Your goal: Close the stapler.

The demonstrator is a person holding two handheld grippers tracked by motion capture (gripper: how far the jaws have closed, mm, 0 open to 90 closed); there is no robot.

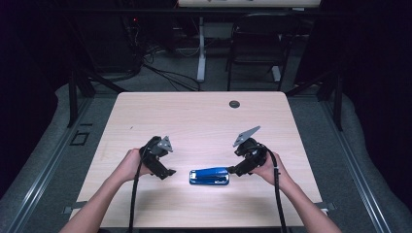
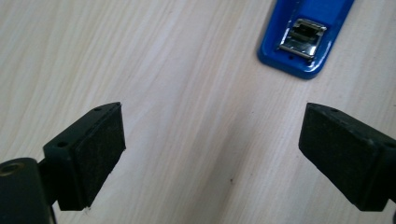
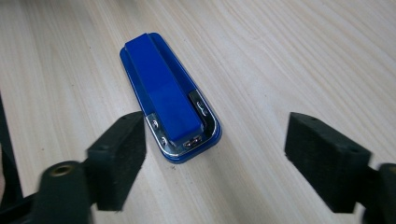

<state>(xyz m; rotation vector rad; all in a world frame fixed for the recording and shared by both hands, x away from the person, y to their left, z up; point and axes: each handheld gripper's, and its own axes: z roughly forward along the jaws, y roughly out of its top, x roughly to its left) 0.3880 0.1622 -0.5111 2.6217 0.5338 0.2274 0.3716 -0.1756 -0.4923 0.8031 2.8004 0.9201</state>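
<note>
A light wooden table [image 1: 204, 116] seen from above, with a person's forearms reaching in from the bottom edge. On the left, the left gripper [image 1: 167, 173] sits low over the tabletop, its jaws spread wide with nothing but bare wood between them; it stands a little apart from the stapler. In the middle, near the front edge, a blue stapler [image 1: 209, 176] lies flat on the table, lengthwise left to right. On the right, the right gripper [image 1: 233, 171] is just beside the stapler's right end, jaws wide apart and not pressing on it; the stapler's metal-trimmed end [image 3: 187, 140] lies close to one pad.
</note>
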